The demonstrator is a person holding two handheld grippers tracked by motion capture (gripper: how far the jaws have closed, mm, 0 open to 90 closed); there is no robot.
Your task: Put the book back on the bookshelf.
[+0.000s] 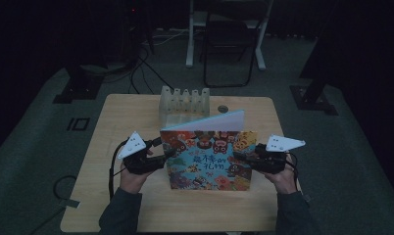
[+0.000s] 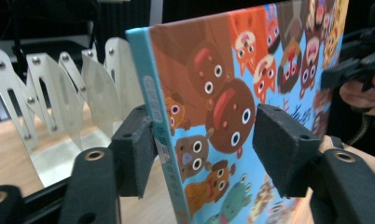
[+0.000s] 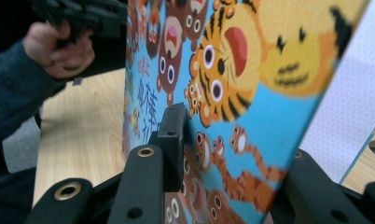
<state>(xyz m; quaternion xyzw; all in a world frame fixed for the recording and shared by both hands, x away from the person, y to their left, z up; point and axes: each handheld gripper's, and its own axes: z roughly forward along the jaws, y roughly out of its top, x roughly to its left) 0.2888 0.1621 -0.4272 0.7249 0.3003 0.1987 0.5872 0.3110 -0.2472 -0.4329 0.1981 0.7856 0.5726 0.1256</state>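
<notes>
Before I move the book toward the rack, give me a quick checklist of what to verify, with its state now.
1. Right hand-held gripper clamped on the book: ok. One pad lies flat on the cover and the other jaw sits behind the page edge.
2. Left hand-held gripper gripping the spine edge: not ok. A gap shows between the cover-side pad and the cover.
3. Book upright: ok. It stands on its lower edge on the table, cover toward the person.
4. Rack in place: ok. It stands behind the book with its slots unfilled.
5. Book clear of the rack: ok in the high view.
6. Cover shut: not ok. The top edge gapes and a white page shows.
</notes>
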